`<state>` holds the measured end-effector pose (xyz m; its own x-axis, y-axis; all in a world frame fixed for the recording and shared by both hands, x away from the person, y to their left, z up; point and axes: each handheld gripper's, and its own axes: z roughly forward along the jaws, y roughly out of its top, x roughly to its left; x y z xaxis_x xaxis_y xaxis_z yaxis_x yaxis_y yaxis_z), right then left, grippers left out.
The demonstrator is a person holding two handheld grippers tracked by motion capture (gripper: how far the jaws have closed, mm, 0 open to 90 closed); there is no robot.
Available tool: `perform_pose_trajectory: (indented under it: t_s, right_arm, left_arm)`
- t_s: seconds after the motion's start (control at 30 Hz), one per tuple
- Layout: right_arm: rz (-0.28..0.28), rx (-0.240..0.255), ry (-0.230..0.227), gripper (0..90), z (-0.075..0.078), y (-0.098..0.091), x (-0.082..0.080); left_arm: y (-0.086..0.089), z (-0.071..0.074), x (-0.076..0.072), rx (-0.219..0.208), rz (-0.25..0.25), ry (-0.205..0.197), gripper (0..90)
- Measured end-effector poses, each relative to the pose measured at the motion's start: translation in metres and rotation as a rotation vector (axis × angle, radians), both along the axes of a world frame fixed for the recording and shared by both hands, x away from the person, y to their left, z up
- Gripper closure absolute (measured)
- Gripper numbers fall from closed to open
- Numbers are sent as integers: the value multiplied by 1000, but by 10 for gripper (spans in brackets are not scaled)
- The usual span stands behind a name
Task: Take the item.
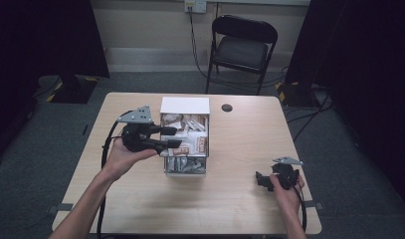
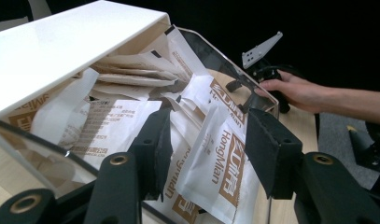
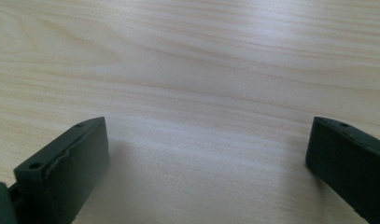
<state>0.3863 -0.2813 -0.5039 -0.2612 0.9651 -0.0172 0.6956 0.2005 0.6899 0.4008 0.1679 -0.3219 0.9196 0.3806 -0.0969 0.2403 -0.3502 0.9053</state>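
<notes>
Sitting near the middle of the wooden table [image 1: 140,199] is a clear box [image 1: 185,167] with a white lid [image 1: 185,105] at its far end, and it is stuffed with white and brown paper packets [image 2: 225,163]. One packet near me has brown letters that say HongMian. My left gripper [image 1: 172,137] is at the left side of the box, with its two black jaws reaching over the edge. In the left gripper view those jaws are apart, one on each side of a packet that stands up between them, and I cannot tell if they touch it. My left hand [image 1: 123,157] holds that gripper up off the table. My right gripper [image 1: 262,180] is well apart from the box, down near the right front of the table, in my right hand [image 1: 284,191]. In the right gripper view its jaws are wide apart with nothing but bare wood between them. A small dark round thing [image 1: 227,107] lies on the table just right of the lid. Behind the table stands a black folding chair [image 1: 242,50] on the grey floor.
</notes>
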Motion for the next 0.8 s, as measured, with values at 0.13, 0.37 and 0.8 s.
perform_pose_trajectory:
  t_s: [0.13,0.37,0.8]
  right_arm:
    - [0,0,0,0,0,0,0]
    - [0,0,0,0,0,0,0]
    - [2,0,0,0,0,0,0]
  left_arm:
    - [-1,0,0,11,6,0,520]
    - [-3,1,-3,20,-22,3,591]
    - [-3,0,-3,46,-36,4,674]
